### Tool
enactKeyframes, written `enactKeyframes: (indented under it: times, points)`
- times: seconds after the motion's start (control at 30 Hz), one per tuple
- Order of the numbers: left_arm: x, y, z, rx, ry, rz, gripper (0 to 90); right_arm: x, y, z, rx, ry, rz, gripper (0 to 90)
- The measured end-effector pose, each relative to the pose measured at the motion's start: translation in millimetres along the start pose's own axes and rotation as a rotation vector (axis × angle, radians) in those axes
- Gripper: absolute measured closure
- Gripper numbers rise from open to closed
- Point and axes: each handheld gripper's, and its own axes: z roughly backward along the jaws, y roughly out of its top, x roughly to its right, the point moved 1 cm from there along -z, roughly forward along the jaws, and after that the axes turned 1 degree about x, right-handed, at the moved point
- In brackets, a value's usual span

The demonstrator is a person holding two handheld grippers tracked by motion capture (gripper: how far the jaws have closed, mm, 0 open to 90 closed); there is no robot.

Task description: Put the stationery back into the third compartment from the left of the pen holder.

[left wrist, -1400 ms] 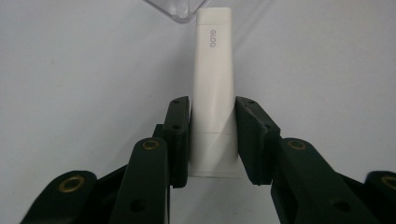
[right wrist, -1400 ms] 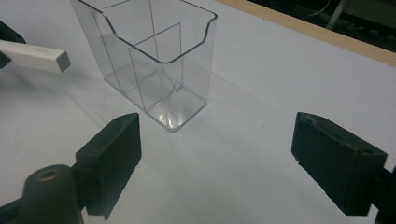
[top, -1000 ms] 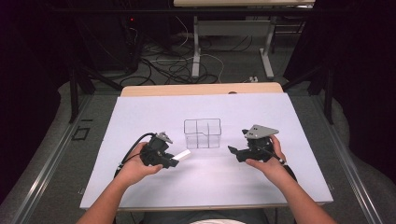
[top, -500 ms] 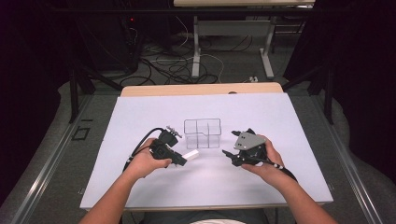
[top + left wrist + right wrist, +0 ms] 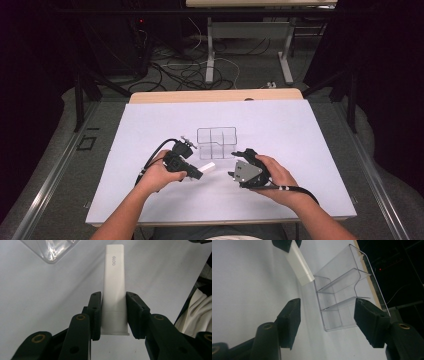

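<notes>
My left gripper [image 5: 194,173] [image 5: 113,295] is shut on a flat white tube [image 5: 208,167] [image 5: 114,290] with small grey lettering, gripping it near its cap end. The tube points right, just in front of a clear plastic divided organizer [image 5: 216,142] [image 5: 342,297]. Right of the tube, my right gripper [image 5: 236,165] [image 5: 327,303] points left toward it and the organizer. Its jaws have just been closing, but they stand apart with nothing pressed between them. In the right gripper view the tube [image 5: 300,267] and the left gripper [image 5: 285,243] lie beyond the jaws.
A white sheet [image 5: 310,150] covers the table, with a wooden edge [image 5: 215,96] at the back. Cables [image 5: 190,70] and table legs [image 5: 286,55] stand on the floor behind. White clothing [image 5: 197,312] is at the near table edge.
My right hand has moved left toward the tube and the organizer, and its jaws have narrowed. The left hand has hardly moved and still holds the tube.
</notes>
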Motion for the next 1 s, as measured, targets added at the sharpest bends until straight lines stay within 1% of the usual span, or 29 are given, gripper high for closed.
enactKeyframes:
  times: [0.03,0.07,0.1,0.13,0.17,0.2,0.23,0.27,0.3,0.33,0.37,0.43,0.5,0.53,0.57,0.6,0.63,0.67,0.7,0.73,0.77,0.8,0.87,0.9,0.93,1.0]
  points:
    - [0.0,-0.6,-0.7,-0.001,-0.001,0.002,67.6,-2.6,0.9,-1.1,0.0,0.003,0.005,40.5]
    - [-0.1,-1.0,-1.1,-0.005,-0.006,0.003,67.7,-3.3,1.8,-1.9,-0.002,0.01,0.043,41.6]
    - [-0.2,-1.2,-1.5,-0.005,-0.006,0.005,67.7,-4.9,2.3,-2.9,0.001,0.033,0.057,42.4]
    - [-0.7,-1.1,-1.9,-0.006,-0.008,0.003,67.6,-9.2,4.0,-4.8,0.012,0.032,0.032,43.6]
    - [-0.2,-1.1,-2.3,-0.006,-0.009,0.014,67.6,-12.5,5.3,-6.1,0.01,0.037,0.038,43.8]
    - [0.2,-1.0,-3.1,-0.001,-0.008,0.018,67.7,-12.1,5.6,-7.2,-0.003,0.051,0.112,44.0]
    - [1.1,-0.9,-3.9,0.001,-0.014,0.028,67.7,-16.0,6.8,-7.9,-0.025,0.044,0.124,44.5]
    - [1.1,-0.5,-4.4,-0.001,-0.02,0.024,67.6,-18.2,7.9,-10.3,-0.024,0.045,0.15,46.0]
    - [1.8,-0.1,-4.9,-0.003,-0.022,0.03,67.7,-22.5,9.0,-12.1,-0.027,0.027,0.141,47.4]
    - [2.8,0.3,-5.5,-0.003,-0.025,0.031,67.6,-23.4,9.7,-13.0,-0.029,0.026,0.182,48.6]
    - [3.5,0.8,-6.0,-0.001,-0.026,0.03,67.6,-26.7,10.1,-15.2,-0.01,0.013,0.181,50.1]
    - [5.1,2.0,-6.5,0.0,-0.037,0.029,67.7,-30.8,10.9,-17.1,-0.02,0.021,0.194,52.4]
    - [7.5,3.4,-7.3,0.008,-0.049,0.042,67.7,-34.5,11.4,-19.6,-0.024,0.01,0.206,54.2]
    - [8.3,4.3,-7.8,0.012,-0.058,0.044,67.7,-35.5,12.0,-20.4,-0.032,0.004,0.22,55.2]
    - [8.6,5.4,-8.0,0.01,-0.065,0.043,67.7,-36.8,12.2,-21.5,-0.028,-0.004,0.223,55.7]
    - [9.5,6.4,-8.8,0.014,-0.067,0.049,67.6,-36.4,12.8,-22.7,-0.031,0.001,0.248,55.8]
    - [10.2,7.4,-9.2,0.012,-0.071,0.056,67.7,-38.2,12.8,-23.5,-0.024,-0.014,0.24,56.0]
    - [11.0,8.6,-10.5,0.015,-0.074,0.06,67.7,-38.7,13.0,-24.1,-0.022,-0.024,0.254,56.5]
    - [11.3,9.5,-11.1,0.012,-0.078,0.06,67.7,-38.9,13.7,-24.9,-0.021,-0.033,0.278,57.0]
    - [12.2,10.0,-11.9,0.013,-0.082,0.068,67.7,-39.0,14.8,-24.1,-0.039,-0.034,0.282,57.6]
    - [12.7,10.9,-12.8,0.012,-0.088,0.064,67.7,-39.5,14.7,-25.7,-0.015,-0.045,0.289,58.1]
    - [13.9,11.5,-13.6,0.012,-0.093,0.067,67.7,-39.6,15.3,-25.2,-0.026,-0.04,0.291,58.6]
    - [15.5,13.1,-14.6,0.013,-0.098,0.061,67.7,-39.9,15.8,-25.6,-0.02,-0.057,0.308,60.0]
    - [16.9,13.9,-15.2,0.013,-0.101,0.066,67.7,-41.0,15.9,-26.3,-0.015,-0.056,0.299,60.3]
    - [17.8,14.9,-15.7,0.016,-0.104,0.07,67.7,-40.4,16.5,-26.3,-0.017,-0.054,0.319,60.8]
    - [18.7,16.5,-15.9,0.019,-0.117,0.067,67.7,-42.2,17.0,-26.9,-0.02,-0.056,0.332,61.7]
